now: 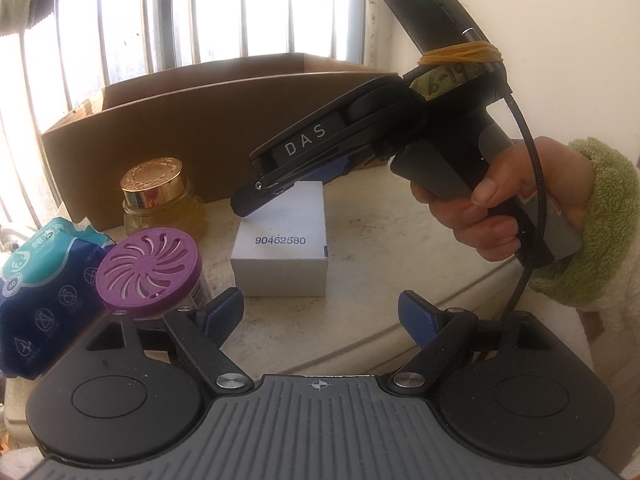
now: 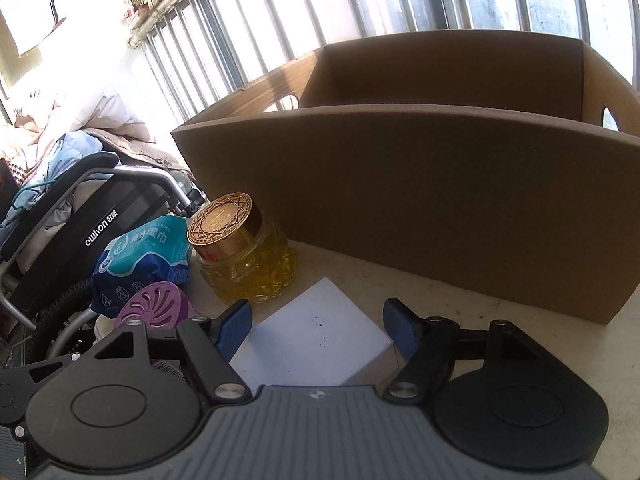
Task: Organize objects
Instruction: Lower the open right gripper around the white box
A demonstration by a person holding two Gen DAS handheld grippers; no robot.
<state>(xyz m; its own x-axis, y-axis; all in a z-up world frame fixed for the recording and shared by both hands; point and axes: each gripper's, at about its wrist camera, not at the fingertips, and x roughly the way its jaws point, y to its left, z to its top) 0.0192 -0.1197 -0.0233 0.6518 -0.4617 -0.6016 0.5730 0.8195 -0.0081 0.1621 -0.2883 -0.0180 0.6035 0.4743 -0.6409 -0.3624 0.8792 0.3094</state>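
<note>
A white box [image 1: 282, 240] marked 90462580 sits on the pale table [image 1: 384, 232]. In the left wrist view my right gripper [image 1: 280, 188] reaches down over the box's far top edge. In the right wrist view the white box [image 2: 316, 340] lies between my open right gripper's [image 2: 318, 330] blue fingers, which straddle it without pressing. My left gripper [image 1: 320, 314] is open and empty, just in front of the box. A glass jar with a gold lid [image 1: 162, 200] [image 2: 240, 252], a purple-lidded can [image 1: 150, 272] [image 2: 154, 308] and a blue wipes pack [image 1: 40, 280] [image 2: 142, 256] stand to the left.
A large open cardboard box [image 1: 208, 128] [image 2: 440, 184] stands behind the objects, against a barred window. A wheelchair [image 2: 80, 232] piled with clothes sits off the table's left edge. The table's right edge [image 1: 460, 280] is close to my hand.
</note>
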